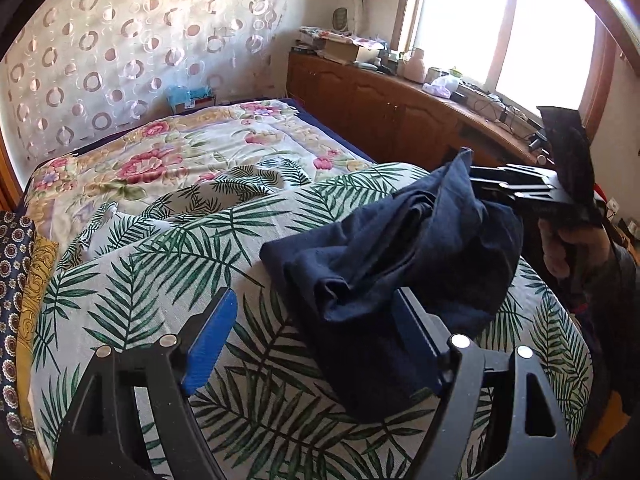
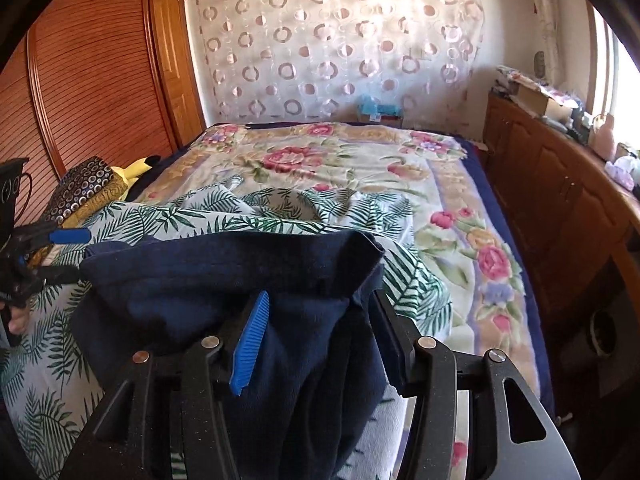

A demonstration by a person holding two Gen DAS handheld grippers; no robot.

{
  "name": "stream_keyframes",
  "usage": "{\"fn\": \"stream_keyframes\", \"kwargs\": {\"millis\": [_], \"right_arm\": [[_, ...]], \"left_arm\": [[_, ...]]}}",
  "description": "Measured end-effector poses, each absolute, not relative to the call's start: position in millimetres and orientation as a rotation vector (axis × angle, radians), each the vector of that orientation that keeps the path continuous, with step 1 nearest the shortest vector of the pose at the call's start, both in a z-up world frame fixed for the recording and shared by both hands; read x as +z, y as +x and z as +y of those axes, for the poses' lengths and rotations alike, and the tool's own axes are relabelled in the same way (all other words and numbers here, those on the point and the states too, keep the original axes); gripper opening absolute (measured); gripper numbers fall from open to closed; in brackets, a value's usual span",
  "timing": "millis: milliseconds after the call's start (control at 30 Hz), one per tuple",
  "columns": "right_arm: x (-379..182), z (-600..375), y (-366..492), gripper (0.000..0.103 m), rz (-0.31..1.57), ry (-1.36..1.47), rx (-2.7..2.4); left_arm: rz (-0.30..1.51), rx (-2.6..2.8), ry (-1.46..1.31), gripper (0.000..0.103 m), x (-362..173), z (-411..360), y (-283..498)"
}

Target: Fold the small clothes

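Note:
A navy blue garment [image 1: 384, 256] lies bunched on the palm-leaf quilt [image 1: 168, 264] of the bed. My left gripper [image 1: 316, 328] is open; its right finger is under the garment's near edge and its blue-padded left finger [image 1: 212, 340] rests over bare quilt. My right gripper [image 2: 320, 332] has the navy garment [image 2: 224, 276] draped between its wide-apart fingers; the cloth hides the right finger's pad. In the left wrist view the right gripper [image 1: 516, 188] sits at the garment's far right corner. In the right wrist view the left gripper [image 2: 60, 252] is at the garment's left edge.
A floral blanket [image 2: 360, 168] covers the far half of the bed. A wooden cabinet [image 1: 380, 108] with clutter runs along the window side. Patterned cushions [image 2: 80, 192] and a yellow plush [image 2: 136, 168] lie by the slatted wooden wardrobe [image 2: 80, 80].

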State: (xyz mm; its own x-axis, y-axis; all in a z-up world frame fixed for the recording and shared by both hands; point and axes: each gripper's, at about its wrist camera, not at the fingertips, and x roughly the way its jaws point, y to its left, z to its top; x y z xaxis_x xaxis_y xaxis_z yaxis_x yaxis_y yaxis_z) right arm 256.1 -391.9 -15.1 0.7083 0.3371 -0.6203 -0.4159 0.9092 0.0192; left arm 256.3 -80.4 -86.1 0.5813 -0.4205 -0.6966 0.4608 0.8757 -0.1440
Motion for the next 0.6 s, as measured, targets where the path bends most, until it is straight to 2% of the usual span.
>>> {"fn": "stream_keyframes", "kwargs": {"millis": [67, 100, 167, 267, 500, 533, 600], "right_arm": [[-18.7, -388.9, 258.7, 0.019, 0.674, -0.137, 0.459], [-18.5, -387.6, 258.8, 0.013, 0.671, -0.142, 0.474], [-16.4, -388.8, 255.5, 0.009, 0.642, -0.152, 0.477], [-12.6, -398.5, 257.5, 0.008, 0.606, -0.108, 0.418], [-20.4, -405.6, 266.5, 0.008, 0.651, -0.104, 0.327], [-18.3, -403.9, 265.7, 0.009, 0.648, -0.114, 0.318], [-15.2, -402.0, 262.6, 0.021, 0.642, -0.127, 0.292]], "left_arm": [[0.801, -0.52, 0.057, 0.08, -87.4, -80.5, 254.7], [0.802, -0.521, 0.06, 0.08, -87.7, -81.4, 253.9], [0.801, -0.532, 0.061, 0.08, -88.0, -81.3, 253.4], [0.799, -0.546, 0.056, 0.08, -88.4, -82.1, 253.8], [0.815, -0.533, 0.067, 0.08, -92.9, -89.2, 262.3], [0.832, -0.516, 0.062, 0.08, -95.4, -89.0, 271.0], [0.849, -0.488, 0.057, 0.08, -97.8, -88.8, 282.5]]}}
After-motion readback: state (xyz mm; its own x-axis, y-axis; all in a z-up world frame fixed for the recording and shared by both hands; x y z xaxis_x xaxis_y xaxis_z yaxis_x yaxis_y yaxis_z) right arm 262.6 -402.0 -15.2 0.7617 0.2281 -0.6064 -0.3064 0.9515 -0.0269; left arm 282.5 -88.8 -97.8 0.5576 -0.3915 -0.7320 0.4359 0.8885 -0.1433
